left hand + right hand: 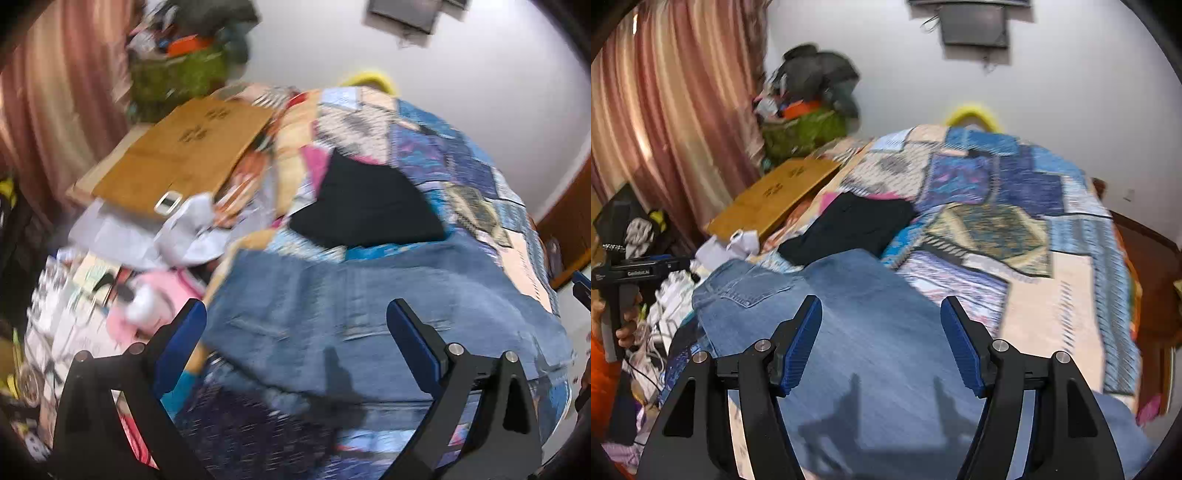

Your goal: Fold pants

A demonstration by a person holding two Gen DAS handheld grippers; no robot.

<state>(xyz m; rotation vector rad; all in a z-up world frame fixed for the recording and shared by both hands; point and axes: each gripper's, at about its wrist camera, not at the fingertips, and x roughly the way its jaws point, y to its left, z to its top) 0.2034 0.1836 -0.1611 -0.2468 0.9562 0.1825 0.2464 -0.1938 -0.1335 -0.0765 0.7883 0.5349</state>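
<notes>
Nearest the lens, the left gripper [297, 314] hung with its blue pads spread wide and nothing between them; the right gripper [881, 312] was likewise released and empty; the jeans [857, 325] lay spread beneath both, on the near end of the patchwork quilt [1015, 192], with a back pocket showing at ten o'clock in the right wrist view; a black garment [369, 206] lay on the quilt just beyond them at twelve o'clock; a brown cardboard sheet [192, 151] lay at eleven o'clock, a white phone [168, 202] at its near edge.
</notes>
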